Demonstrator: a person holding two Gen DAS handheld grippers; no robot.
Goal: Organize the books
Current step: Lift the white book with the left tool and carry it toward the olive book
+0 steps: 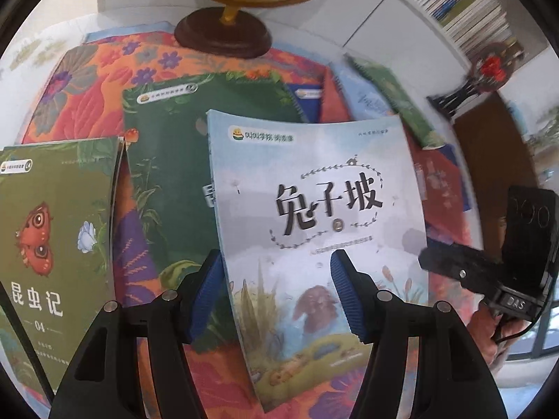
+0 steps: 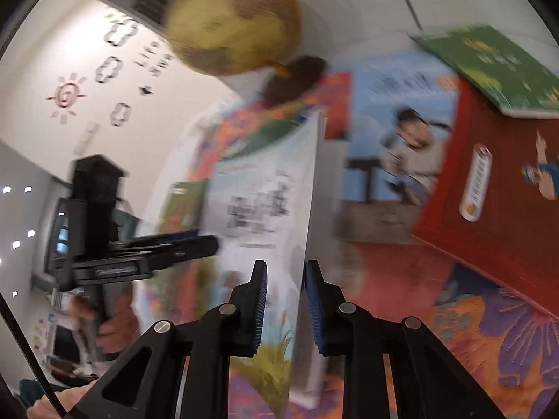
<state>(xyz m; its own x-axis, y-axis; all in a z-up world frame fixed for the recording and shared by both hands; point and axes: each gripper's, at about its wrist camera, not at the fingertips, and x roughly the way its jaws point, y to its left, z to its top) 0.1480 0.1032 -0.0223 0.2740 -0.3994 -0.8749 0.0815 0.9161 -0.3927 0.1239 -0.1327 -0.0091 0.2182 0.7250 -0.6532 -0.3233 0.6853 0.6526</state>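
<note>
A pale blue picture book (image 1: 314, 192) with a rabbit on its cover is tilted up off the flowered cloth (image 1: 97, 80). My left gripper (image 1: 279, 272) is open: its right pad lies over the cover, and its left pad sits beside the spine edge. In the right wrist view the same book (image 2: 265, 192) stands edge-on, its free edge running between the pads of my right gripper (image 2: 286, 279). Those jaws are narrow, with a gap still showing at the left pad. The right gripper (image 1: 429, 262) also shows at the book's right edge. Everything in the right wrist view is motion-blurred.
An olive butterfly book (image 1: 52, 227) and a dark green book (image 1: 167, 146) lie on the left. A red book (image 2: 489, 192), a blue one (image 2: 401, 122) and a green one (image 2: 489, 66) lie to the right. A globe (image 1: 223, 31) stands behind, with a bookshelf (image 1: 464, 7) at back right.
</note>
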